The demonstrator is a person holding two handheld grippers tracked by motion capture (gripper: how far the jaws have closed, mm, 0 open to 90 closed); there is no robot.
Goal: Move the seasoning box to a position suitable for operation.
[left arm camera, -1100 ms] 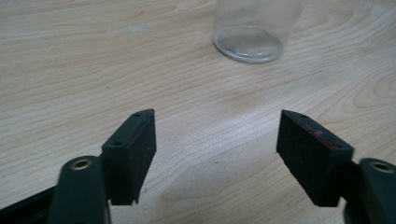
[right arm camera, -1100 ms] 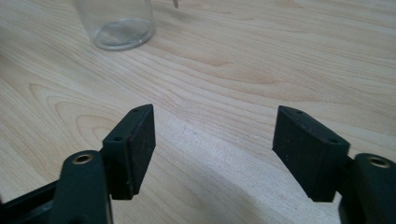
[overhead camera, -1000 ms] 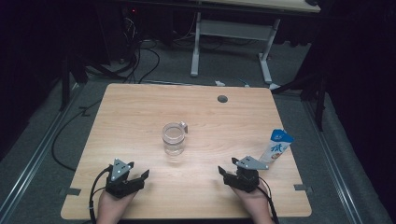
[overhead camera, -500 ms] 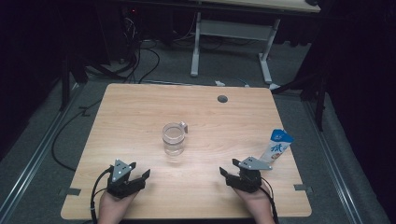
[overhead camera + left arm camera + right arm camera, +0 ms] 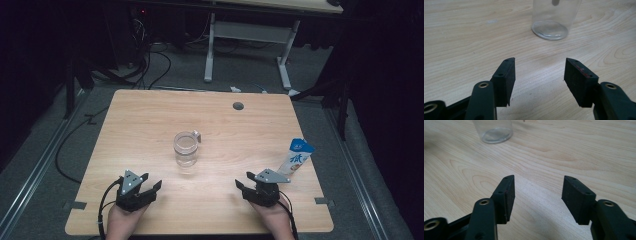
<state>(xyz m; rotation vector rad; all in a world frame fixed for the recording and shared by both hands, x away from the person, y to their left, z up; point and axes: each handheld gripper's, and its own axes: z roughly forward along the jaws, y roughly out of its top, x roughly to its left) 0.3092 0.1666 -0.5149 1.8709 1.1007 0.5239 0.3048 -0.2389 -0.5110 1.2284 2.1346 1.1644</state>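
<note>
Near edge of the counter (image 5: 150, 115): I have the left gripper (image 5: 146, 187) and right gripper (image 5: 246, 187) resting low, well apart. Both sets of jaws have just been closing a little yet stand wide, bare wood between the matte black, blocky pads; nothing held. Counter is pale wood with flowing grain, rounded corners.

Mid-counter, between and beyond both grippers: a clear glass jar (image 5: 185, 148), cylindrical, upright, lidless, thick round base; I see no contents through the wall. A small metal clasp sits at its rim.

Right side, just beyond the right gripper: a blue-and-white pouch (image 5: 297, 157), standing tilted; contents not visible.

Far: a grey cable grommet (image 5: 238, 105), round.
</note>
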